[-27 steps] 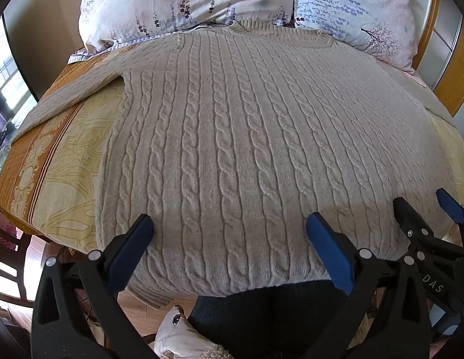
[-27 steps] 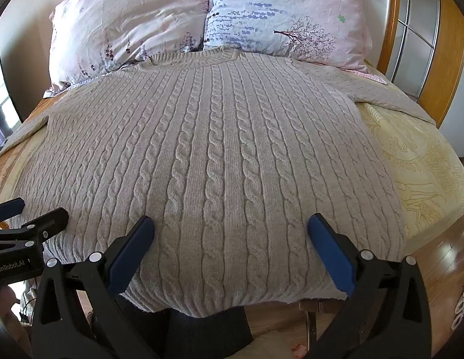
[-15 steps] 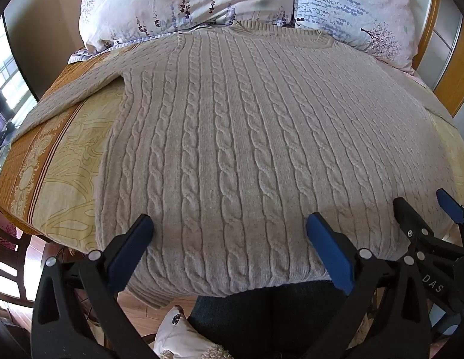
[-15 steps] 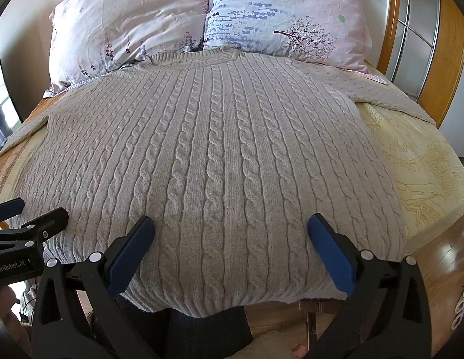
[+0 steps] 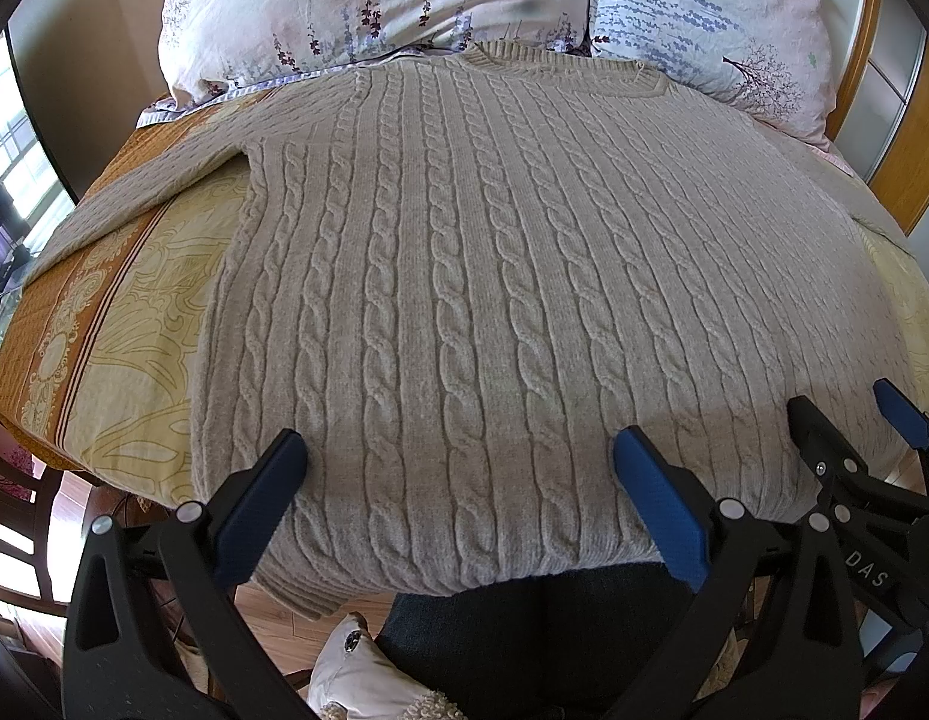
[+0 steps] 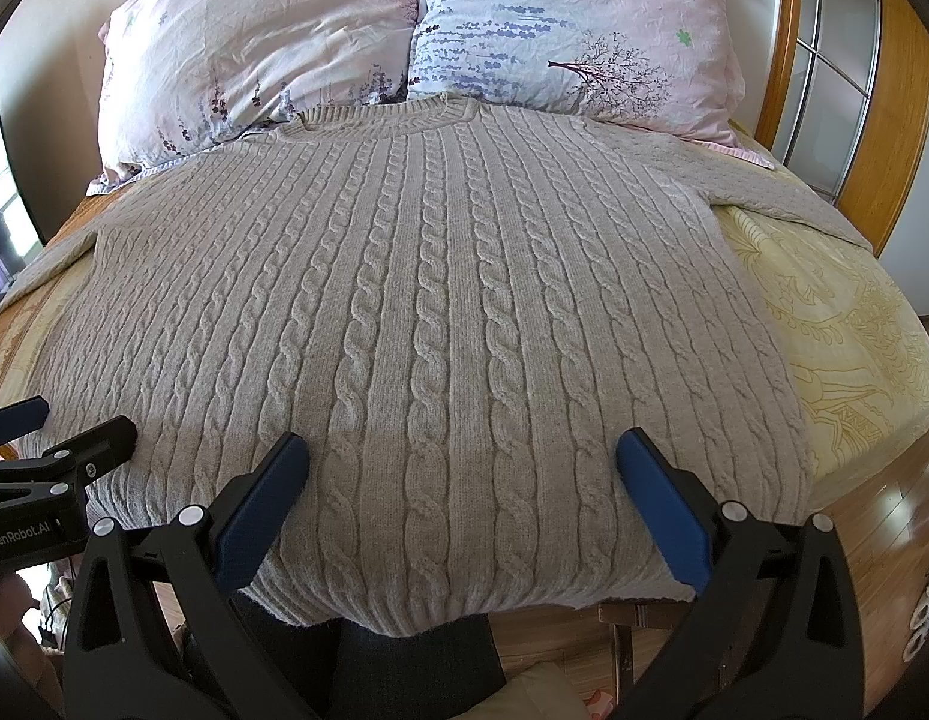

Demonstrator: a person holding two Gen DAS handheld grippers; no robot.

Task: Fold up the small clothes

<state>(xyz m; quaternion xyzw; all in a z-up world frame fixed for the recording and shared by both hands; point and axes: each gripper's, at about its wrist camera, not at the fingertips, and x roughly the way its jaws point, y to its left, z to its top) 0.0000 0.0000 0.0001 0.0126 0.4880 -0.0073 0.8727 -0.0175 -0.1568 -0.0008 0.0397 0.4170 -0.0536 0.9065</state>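
A beige cable-knit sweater [image 5: 476, 276] lies flat, front up, on the bed, collar toward the pillows; it also shows in the right wrist view [image 6: 428, 312]. Its sleeves spread out to the left [image 5: 140, 192] and right [image 6: 782, 192]. Its hem hangs over the near bed edge. My left gripper [image 5: 458, 450] is open and empty, hovering over the hem's left half. My right gripper [image 6: 461, 450] is open and empty over the hem's right half. Each gripper shows at the edge of the other's view: the right one [image 5: 848, 420], the left one [image 6: 62, 420].
Two floral pillows [image 6: 260, 48] [image 6: 578, 36] lean at the head of the bed. A yellow patterned bedspread [image 6: 848, 324] with an orange border [image 5: 38, 324] covers the bed. A wooden headboard frame [image 6: 884, 108] stands at right. Wood floor lies below the near edge.
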